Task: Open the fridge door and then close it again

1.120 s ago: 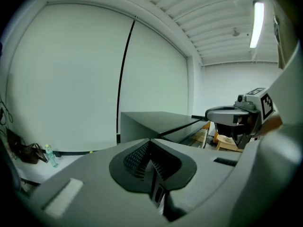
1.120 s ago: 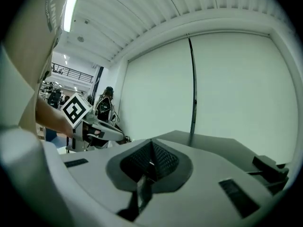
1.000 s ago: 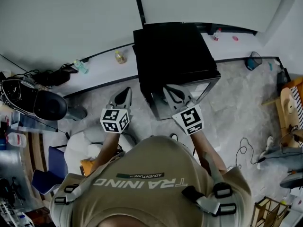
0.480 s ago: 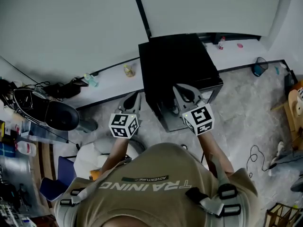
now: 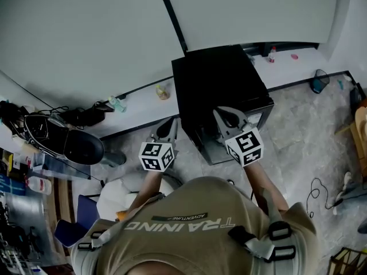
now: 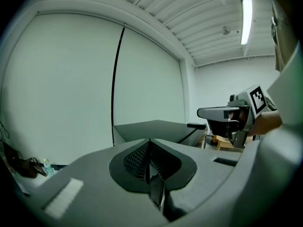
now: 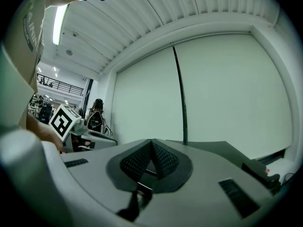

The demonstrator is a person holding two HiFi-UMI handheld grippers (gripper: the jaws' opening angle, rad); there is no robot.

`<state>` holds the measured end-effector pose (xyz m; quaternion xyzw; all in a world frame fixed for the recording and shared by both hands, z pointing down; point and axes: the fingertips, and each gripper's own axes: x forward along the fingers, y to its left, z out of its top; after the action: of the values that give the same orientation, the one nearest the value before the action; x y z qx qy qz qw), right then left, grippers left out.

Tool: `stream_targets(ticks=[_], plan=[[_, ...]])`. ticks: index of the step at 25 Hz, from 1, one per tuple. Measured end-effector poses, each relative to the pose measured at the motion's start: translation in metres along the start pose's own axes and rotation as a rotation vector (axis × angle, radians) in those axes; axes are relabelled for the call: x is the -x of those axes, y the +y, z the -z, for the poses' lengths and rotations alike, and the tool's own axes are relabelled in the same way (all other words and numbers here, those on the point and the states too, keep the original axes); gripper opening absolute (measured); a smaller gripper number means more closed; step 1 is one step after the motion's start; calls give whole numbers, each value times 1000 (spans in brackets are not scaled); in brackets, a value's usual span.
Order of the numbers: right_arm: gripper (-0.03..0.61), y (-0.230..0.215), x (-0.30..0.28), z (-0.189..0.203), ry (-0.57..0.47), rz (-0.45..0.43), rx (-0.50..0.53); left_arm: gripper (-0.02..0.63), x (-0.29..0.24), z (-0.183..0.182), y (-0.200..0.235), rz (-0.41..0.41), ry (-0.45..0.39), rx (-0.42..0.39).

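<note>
The fridge (image 5: 218, 85) is black all over. The left gripper (image 5: 171, 122) and the right gripper (image 5: 221, 113) are pale grey with dark mesh-patterned pads (image 6: 136, 156), and each cube carries black-and-white square markers. The shirt (image 5: 189, 222) is olive with white lettering. Behind the fridge the wall (image 5: 86, 33) is off-white, crossed by a black strip (image 5: 171, 16); right of the fridge the floor (image 5: 298, 125) is marbled grey

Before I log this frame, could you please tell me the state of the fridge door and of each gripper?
left gripper: jaws together, holding nothing.
right gripper: jaws together, holding nothing.
fridge: door looks shut, though the right gripper hides part of its front.
</note>
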<state>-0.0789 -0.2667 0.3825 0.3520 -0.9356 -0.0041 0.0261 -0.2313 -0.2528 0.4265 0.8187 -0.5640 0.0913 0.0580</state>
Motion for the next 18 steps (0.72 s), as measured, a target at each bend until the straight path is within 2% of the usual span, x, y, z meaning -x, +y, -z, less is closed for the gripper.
stream_targets(ticks=[12, 18], plan=[[-5, 14, -12, 4, 1, -14, 27, 2, 1, 16, 8, -5, 13, 20], [-5, 15, -10, 9, -16, 10, 27, 2, -1, 29, 12, -11, 22, 42]])
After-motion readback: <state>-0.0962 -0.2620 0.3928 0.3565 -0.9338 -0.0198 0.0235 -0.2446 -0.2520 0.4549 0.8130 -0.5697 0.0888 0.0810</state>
